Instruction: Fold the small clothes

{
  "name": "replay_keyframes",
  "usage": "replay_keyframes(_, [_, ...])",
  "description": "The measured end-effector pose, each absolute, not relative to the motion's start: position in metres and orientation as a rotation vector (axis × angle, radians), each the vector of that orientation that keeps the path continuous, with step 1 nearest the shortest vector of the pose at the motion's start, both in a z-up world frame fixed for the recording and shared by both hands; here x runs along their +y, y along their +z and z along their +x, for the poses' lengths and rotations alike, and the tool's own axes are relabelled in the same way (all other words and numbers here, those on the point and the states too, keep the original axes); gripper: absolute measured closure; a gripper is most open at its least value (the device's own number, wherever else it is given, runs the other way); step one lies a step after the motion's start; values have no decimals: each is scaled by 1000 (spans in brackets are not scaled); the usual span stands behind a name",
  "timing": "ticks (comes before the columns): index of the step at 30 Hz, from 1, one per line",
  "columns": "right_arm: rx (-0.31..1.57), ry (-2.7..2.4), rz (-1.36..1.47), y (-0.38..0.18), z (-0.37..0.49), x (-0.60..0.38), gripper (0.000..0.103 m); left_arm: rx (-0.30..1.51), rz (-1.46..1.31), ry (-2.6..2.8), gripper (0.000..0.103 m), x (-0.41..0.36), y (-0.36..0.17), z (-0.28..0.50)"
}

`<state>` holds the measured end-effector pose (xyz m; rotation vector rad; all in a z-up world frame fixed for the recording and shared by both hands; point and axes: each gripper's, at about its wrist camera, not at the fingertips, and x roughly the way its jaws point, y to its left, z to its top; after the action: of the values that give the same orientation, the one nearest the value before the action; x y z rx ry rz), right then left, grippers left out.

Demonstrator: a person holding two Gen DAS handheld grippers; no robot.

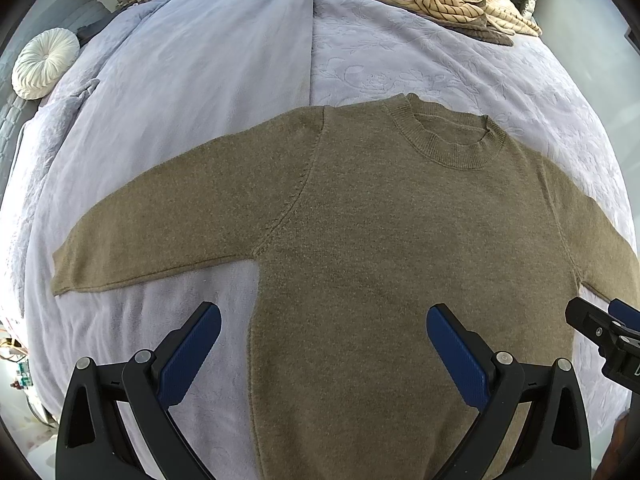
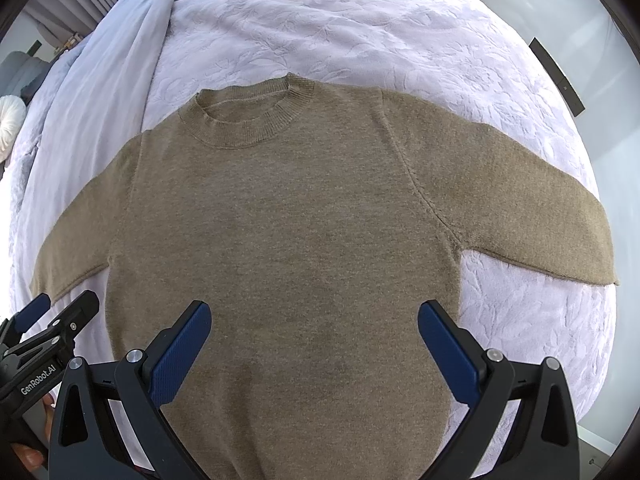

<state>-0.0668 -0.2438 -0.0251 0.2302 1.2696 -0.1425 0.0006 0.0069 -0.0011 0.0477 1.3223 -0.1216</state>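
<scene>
**Sweater spread flat, hem out of sight**

The olive sweater's hem is cut off below both views. It lies flat on the lavender bed cover, collar toward the far edge, sleeves outspread. The left gripper and the right gripper hover over its lower body, both released, holding nothing.

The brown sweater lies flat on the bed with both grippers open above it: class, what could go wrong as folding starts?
1. The sweater rests on a soft plush blanket; a pinch might catch the blanket as well.
2. Both sleeves are spread wide; lifting only the left sleeve could drag the body askew.
3. The left gripper and right gripper hover close together, so they might collide.
</scene>
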Motion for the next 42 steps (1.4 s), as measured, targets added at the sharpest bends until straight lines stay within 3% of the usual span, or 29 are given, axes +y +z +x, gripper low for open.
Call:
replay_keyframes(14, [1281, -136, 205, -25, -64, -234, 0, 1321, 72, -86, 0, 14, -3, 0])
replay_keyframes(26, [1244, 23, 235, -23, -61, -191, 0, 1316, -77, -109, 0, 65, -17, -1])
replay_keyframes(42, [1392, 226, 195, -97, -70, -81, 0, 1132, -567, 172, 0, 310, -92, -3])
